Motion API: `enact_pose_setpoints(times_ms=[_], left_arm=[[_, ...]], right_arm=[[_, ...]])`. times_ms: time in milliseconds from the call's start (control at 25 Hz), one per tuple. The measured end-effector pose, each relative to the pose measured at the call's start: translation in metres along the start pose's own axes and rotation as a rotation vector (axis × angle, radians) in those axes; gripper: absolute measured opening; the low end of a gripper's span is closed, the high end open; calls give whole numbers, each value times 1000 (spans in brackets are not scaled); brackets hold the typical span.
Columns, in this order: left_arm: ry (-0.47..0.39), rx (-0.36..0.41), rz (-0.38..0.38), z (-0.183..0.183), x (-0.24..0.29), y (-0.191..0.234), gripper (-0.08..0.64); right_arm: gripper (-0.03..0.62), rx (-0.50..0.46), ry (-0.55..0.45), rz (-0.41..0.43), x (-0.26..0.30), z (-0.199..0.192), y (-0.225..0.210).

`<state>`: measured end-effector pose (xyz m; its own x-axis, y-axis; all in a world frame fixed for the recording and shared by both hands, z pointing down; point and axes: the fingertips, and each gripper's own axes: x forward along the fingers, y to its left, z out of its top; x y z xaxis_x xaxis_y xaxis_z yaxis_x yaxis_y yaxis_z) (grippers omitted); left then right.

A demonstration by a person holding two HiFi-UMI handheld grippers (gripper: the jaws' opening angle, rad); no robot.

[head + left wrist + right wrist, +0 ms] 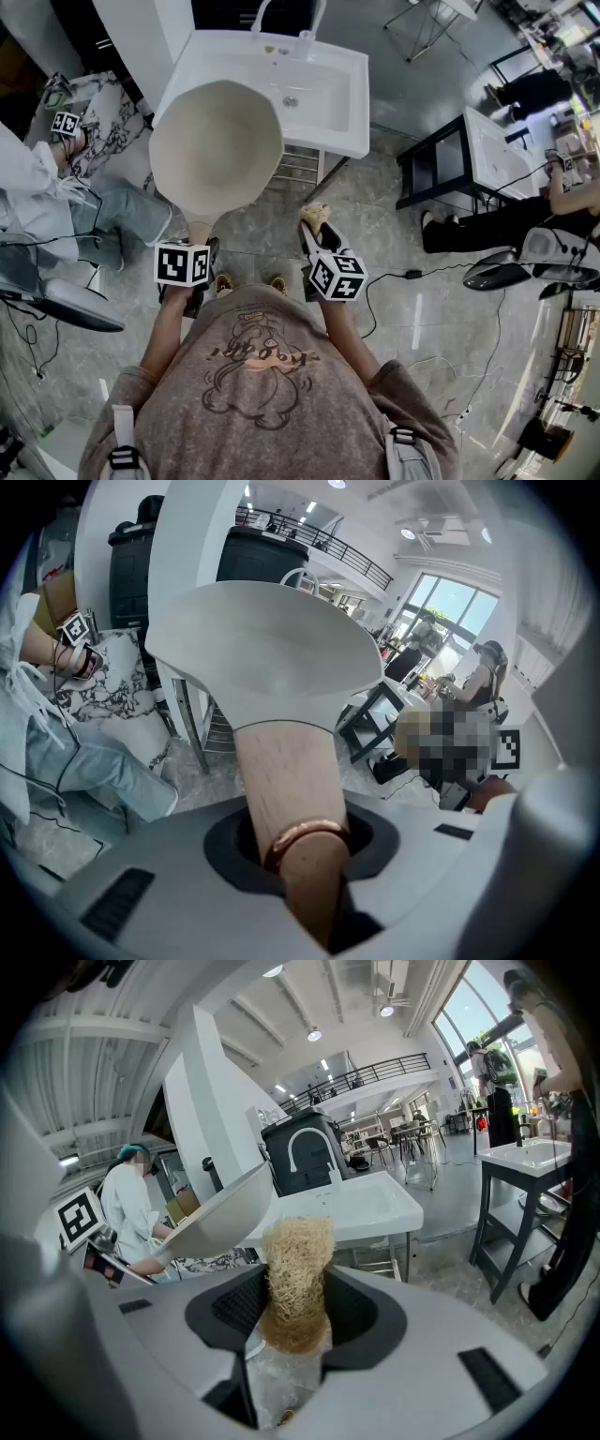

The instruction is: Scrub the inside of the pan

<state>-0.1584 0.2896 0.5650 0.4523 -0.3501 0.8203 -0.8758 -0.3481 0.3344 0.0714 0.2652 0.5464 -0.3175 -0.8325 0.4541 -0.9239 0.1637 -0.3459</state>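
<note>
I hold a cream-white pan (216, 150) up in front of the white sink (323, 112), its hollow facing me in the head view. My left gripper (199, 251) is shut on the pan's wooden handle (286, 789), which bears a copper ring (305, 839). The pan's pale bowl (262, 658) fills the left gripper view above the handle. My right gripper (314, 232) is shut on a tan fibrous scrubber (295, 1279), held to the right of the pan and apart from it. The pan's rim (220, 1213) shows at left in the right gripper view.
A white sink with a faucet (305, 28) stands ahead on a metal frame. A seated person (56, 197) is at the left, another person (506, 220) sits at the right by a black-framed table (469, 159). Cables (412, 281) lie on the marble floor.
</note>
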Motion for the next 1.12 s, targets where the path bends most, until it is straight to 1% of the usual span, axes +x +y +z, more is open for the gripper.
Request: enact_pose_setpoints(times_ms=[520, 760, 920, 1120], left_arm=[[0, -4, -4, -11, -7, -9, 101], [10, -4, 5, -13, -5, -15, 101], [9, -10, 19, -12, 4, -21, 101], [-8, -36, 24, -3, 18, -37, 101]], right_arm=[[198, -9, 0, 23, -10, -1, 3], [202, 18, -30, 72, -14, 9, 2], [204, 1, -34, 98, -19, 14, -11], [204, 1, -26, 125, -31, 17, -44]])
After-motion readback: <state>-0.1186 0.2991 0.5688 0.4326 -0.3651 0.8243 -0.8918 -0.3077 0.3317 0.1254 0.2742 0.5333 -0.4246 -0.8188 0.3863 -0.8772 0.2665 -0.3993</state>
